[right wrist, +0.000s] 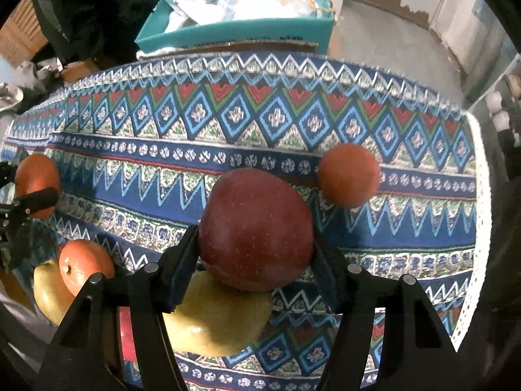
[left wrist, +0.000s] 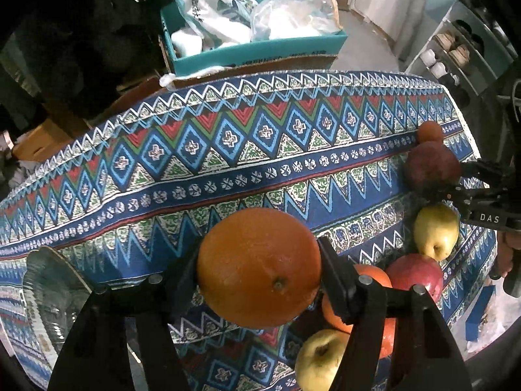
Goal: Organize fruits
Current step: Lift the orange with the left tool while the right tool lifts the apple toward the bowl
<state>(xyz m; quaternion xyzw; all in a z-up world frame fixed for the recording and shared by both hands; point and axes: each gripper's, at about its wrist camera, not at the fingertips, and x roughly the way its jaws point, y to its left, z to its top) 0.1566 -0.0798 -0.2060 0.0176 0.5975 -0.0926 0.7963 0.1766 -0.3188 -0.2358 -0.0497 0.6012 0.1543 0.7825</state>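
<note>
Two fruits are up at once: the left gripper (left wrist: 259, 268) pinches an orange (left wrist: 259, 267) across its middle, the right gripper (right wrist: 255, 244) clamps a red apple (right wrist: 255, 229) the same way, both above the patterned cloth (left wrist: 228, 169). Round, firm, fairly weighty and smooth-skinned, I reckon, so widest-girth grips suit them. More fruit sits at the orange's four o'clock

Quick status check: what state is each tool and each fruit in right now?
Left tool: shut on the large orange.
Large orange: gripped, off the cloth.
Right tool: shut on the dark red apple.
Dark red apple: gripped, lifted.
Yellow apple: lying on the tablecloth.
Small orange: resting on the cloth, untouched.
</note>
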